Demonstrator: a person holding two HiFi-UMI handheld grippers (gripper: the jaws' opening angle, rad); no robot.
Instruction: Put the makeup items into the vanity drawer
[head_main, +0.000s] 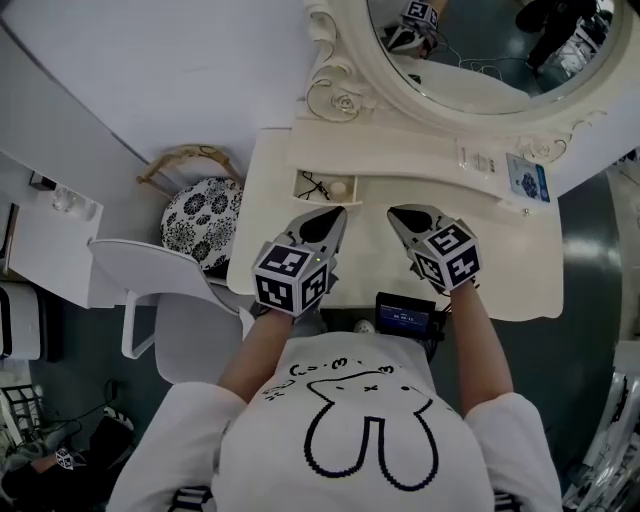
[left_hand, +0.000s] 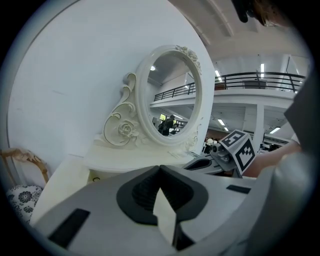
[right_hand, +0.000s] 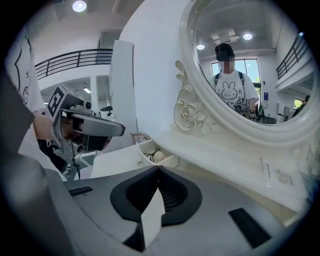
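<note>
The white vanity has a small drawer standing open at the left under its raised shelf. Inside lie a round cream item and a thin black looped item. The drawer also shows in the right gripper view, with the cream item in it. My left gripper hovers just in front of the drawer, jaws shut and empty, its tips meeting. My right gripper is over the tabletop to the right of the drawer, also shut with nothing between its jaws.
An ornate oval mirror stands behind the shelf, which carries a small blue-and-white packet. A chair with a patterned cushion and a white stool stand left of the vanity. A small dark device with a screen sits at the front edge.
</note>
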